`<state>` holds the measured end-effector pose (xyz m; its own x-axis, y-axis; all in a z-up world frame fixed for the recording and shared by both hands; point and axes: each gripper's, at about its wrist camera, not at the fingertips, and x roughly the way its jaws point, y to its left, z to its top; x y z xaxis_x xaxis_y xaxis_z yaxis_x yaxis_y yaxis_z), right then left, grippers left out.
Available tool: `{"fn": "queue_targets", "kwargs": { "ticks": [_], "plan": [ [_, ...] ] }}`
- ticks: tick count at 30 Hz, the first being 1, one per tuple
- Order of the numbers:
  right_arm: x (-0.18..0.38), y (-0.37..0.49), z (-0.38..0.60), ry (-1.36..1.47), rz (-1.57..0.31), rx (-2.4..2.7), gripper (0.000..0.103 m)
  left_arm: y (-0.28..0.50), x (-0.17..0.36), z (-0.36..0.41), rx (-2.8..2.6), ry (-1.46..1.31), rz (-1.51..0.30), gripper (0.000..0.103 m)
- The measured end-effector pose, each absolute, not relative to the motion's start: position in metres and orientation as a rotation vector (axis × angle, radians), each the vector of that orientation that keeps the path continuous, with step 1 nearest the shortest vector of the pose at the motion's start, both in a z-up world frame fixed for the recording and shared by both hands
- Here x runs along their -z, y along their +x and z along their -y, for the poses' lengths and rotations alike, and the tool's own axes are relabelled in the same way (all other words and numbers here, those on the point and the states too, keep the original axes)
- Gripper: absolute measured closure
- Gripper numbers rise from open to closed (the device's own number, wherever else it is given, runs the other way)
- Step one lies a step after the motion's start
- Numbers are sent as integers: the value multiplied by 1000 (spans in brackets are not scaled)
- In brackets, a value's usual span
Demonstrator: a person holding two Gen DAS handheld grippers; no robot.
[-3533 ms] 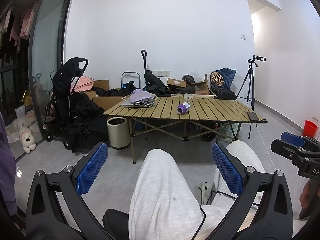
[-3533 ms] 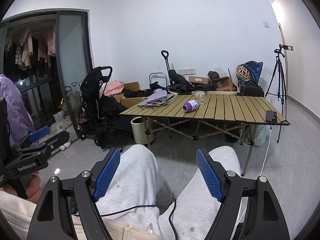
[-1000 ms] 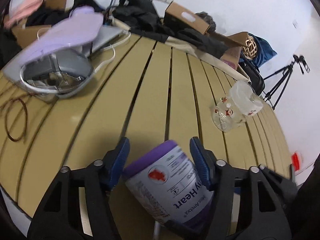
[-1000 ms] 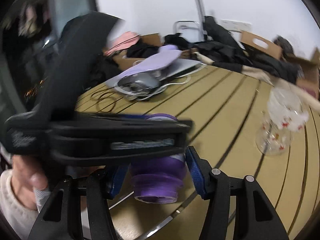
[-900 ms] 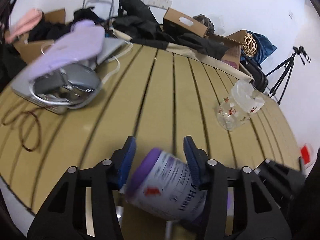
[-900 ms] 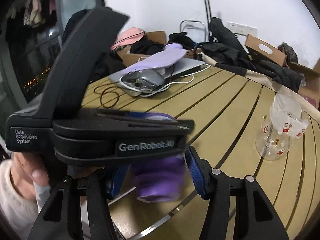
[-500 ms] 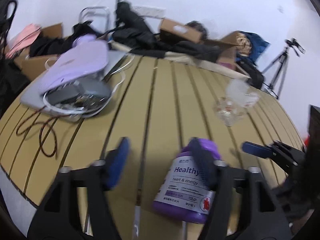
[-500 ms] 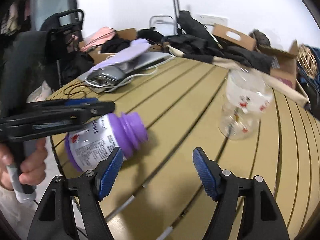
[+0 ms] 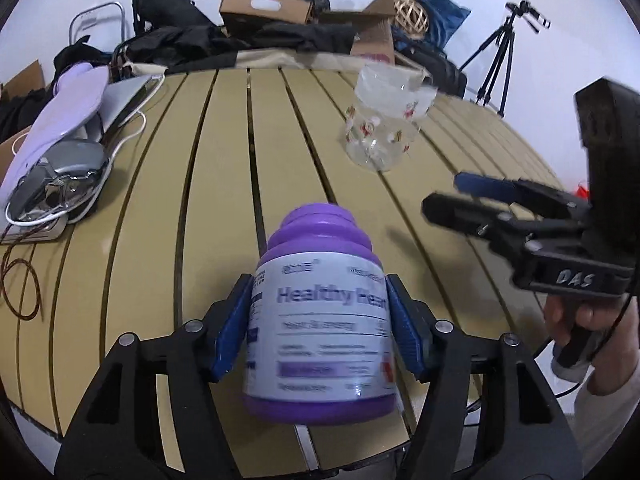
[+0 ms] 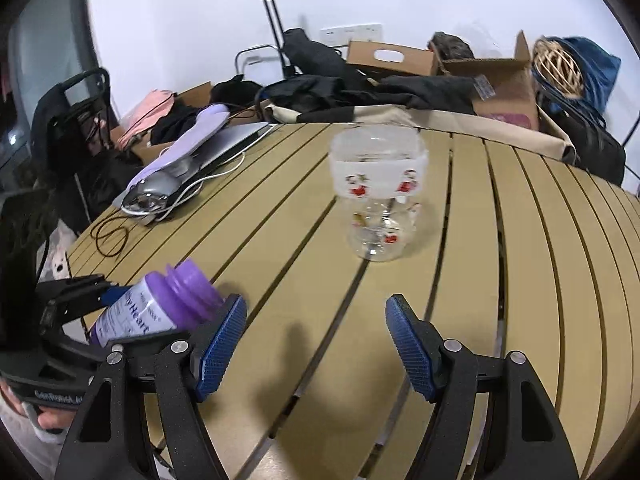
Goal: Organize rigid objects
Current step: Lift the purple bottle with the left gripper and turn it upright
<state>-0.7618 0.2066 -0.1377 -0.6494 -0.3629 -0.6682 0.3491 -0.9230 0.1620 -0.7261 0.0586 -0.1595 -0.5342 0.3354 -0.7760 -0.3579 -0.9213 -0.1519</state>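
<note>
My left gripper (image 9: 318,332) is shut on a purple supplement bottle (image 9: 320,312) with a white label, held near the front edge of the slatted tan table (image 9: 200,184). The bottle also shows in the right wrist view (image 10: 160,312), tilted, cap pointing up and right. A clear plastic jar (image 9: 384,128) with red figures lies on its side further back; in the right wrist view the jar (image 10: 378,196) is ahead of me. My right gripper (image 10: 314,340) is open and empty above the table, right of the bottle, and also shows in the left wrist view (image 9: 480,200).
A laptop with a lilac item, a grey device (image 9: 60,168) and white cable lie at the table's left. A dark cord loop (image 10: 110,236) lies at the left edge. Cardboard boxes (image 10: 496,76), black clothes and a tripod (image 9: 500,60) stand behind the table.
I moved from a seat to the table. The left gripper closed on the purple bottle and turned it more upright. The right gripper let go and moved right, facing the clear jar.
</note>
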Motion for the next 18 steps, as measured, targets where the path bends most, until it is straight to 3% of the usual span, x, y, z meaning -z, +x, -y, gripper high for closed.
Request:
{"fn": "queue_targets", "kwargs": {
  "ticks": [4,10,18],
  "plan": [
    [134,-762,-206,1012,35,2551,26,-730,171,-59,-2505,-1278,-150,44],
    [128,-763,-204,980,46,2538,26,-732,153,-37,-2575,-1154,37,44],
    [81,-758,-210,885,139,2471,26,-724,105,-38,-2640,-758,94,44]
  ]
}}
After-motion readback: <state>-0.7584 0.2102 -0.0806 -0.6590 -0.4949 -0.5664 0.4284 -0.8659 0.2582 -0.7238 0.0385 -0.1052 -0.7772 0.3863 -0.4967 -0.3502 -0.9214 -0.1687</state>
